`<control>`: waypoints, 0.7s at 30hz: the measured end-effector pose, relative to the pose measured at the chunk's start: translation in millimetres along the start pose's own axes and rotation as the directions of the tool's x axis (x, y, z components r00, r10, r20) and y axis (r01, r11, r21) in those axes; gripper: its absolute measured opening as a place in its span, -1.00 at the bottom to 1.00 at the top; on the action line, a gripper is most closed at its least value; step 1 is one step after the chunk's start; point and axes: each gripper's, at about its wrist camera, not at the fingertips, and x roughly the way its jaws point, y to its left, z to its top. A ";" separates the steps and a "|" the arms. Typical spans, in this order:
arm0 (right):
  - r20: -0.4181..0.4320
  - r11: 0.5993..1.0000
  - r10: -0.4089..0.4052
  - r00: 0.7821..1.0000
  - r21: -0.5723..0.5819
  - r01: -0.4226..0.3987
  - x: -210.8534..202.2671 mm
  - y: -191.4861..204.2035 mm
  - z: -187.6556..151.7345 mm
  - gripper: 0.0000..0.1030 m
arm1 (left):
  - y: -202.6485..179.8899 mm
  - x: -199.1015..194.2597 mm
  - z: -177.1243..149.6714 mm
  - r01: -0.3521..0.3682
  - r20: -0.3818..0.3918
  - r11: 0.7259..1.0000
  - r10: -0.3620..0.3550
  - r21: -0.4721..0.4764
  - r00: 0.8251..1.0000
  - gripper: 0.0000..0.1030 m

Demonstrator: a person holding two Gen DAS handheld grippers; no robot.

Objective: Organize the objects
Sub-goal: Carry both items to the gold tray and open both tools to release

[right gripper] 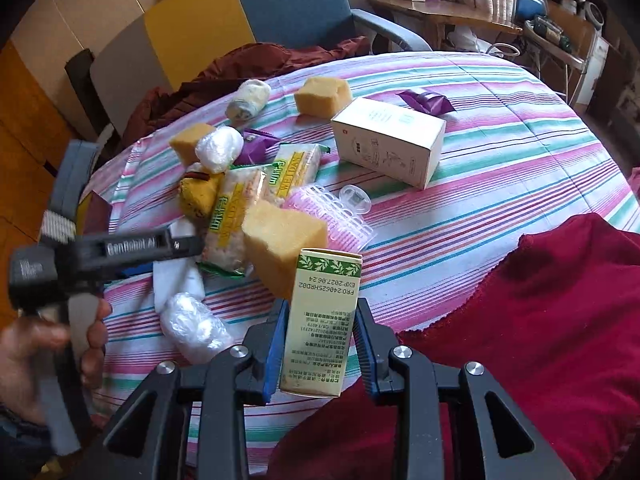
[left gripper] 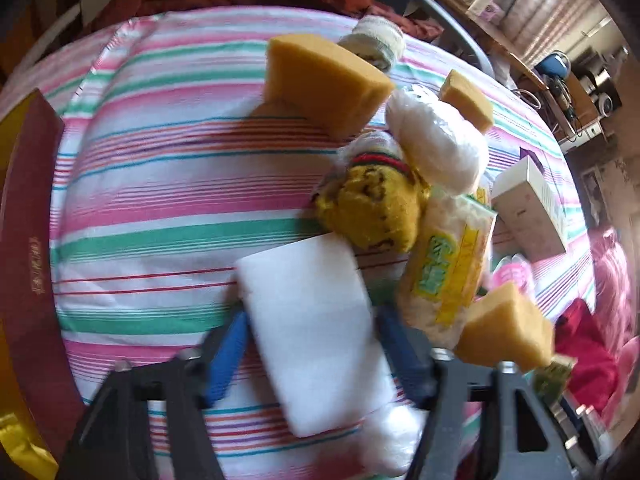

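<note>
My left gripper (left gripper: 312, 320) is shut on a white foam block (left gripper: 316, 328), held above the striped tablecloth (left gripper: 160, 184). My right gripper (right gripper: 320, 316) is shut on a slim cream-and-green carton (right gripper: 320, 320). The left gripper also shows at the left of the right wrist view (right gripper: 132, 248). A pile lies ahead: yellow sponges (left gripper: 328, 84) (right gripper: 280, 240), a yellow sock ball (left gripper: 372, 208), snack packets (left gripper: 448, 264), and white wrapped rolls (left gripper: 436, 148).
A white box (right gripper: 392, 140) lies on its side mid-table. A pink plastic tray (right gripper: 340, 216) is beside the pile. A dark red box (left gripper: 28, 240) lies at the table's left edge. A red cloth (right gripper: 540, 320) covers the near right. A chair (right gripper: 296, 4) stands behind.
</note>
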 end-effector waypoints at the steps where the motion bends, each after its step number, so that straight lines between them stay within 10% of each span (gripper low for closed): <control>1: 0.004 1.000 0.005 1.000 0.002 -0.005 -0.5 0.0 0.3 -0.37 | 1.2 -3.8 -6.2 0.007 0.024 0.999 -0.008 0.039 1.000 0.10; 13: 0.154 0.981 0.151 0.977 -0.142 -0.129 -45.9 55.8 13.2 -0.40 | 71.9 -110.1 -50.8 0.105 0.259 0.987 -0.135 0.125 0.957 0.08; 21: 0.032 0.887 0.315 0.949 -0.364 -0.282 -25.2 177.5 7.0 -0.41 | 151.8 -158.1 -53.2 0.028 0.406 0.999 -0.033 0.017 0.913 0.09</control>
